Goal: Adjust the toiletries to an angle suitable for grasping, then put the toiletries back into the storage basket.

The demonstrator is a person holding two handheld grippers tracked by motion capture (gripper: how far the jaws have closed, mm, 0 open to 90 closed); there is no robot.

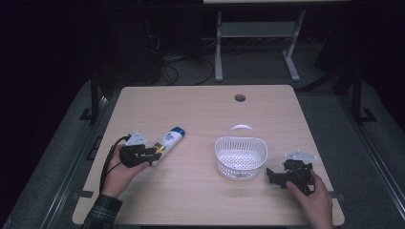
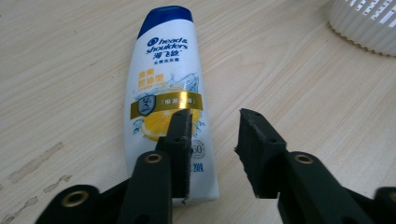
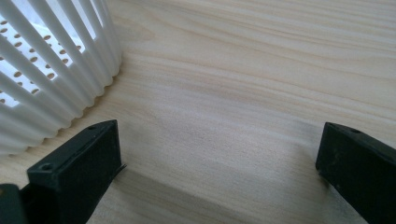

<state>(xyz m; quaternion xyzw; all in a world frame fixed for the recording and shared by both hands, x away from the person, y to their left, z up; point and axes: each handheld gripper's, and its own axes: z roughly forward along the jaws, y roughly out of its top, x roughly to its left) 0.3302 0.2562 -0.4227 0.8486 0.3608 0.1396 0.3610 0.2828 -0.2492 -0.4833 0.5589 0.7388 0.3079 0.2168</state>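
A white shampoo bottle (image 1: 170,139) with a blue cap lies flat on the wooden table, cap pointing away to the far right. In the left gripper view the bottle (image 2: 163,88) shows its yellow lemon label. My left gripper (image 1: 154,152) is at the bottle's bottom end, its jaws partly apart (image 2: 212,119). One jaw hangs over the bottle's lower edge and the other over bare wood beside it, and neither presses on the bottle. My right gripper (image 1: 271,175) rests low beside the white basket (image 1: 239,171), its jaws (image 3: 219,144) wide apart over bare table.
The slotted basket (image 3: 51,60) has a handle and sits right of centre; its edge (image 2: 364,23) also shows beyond the bottle. A round cable hole (image 1: 239,98) is near the table's far edge. Dark floor, cables and a desk frame lie beyond the table.
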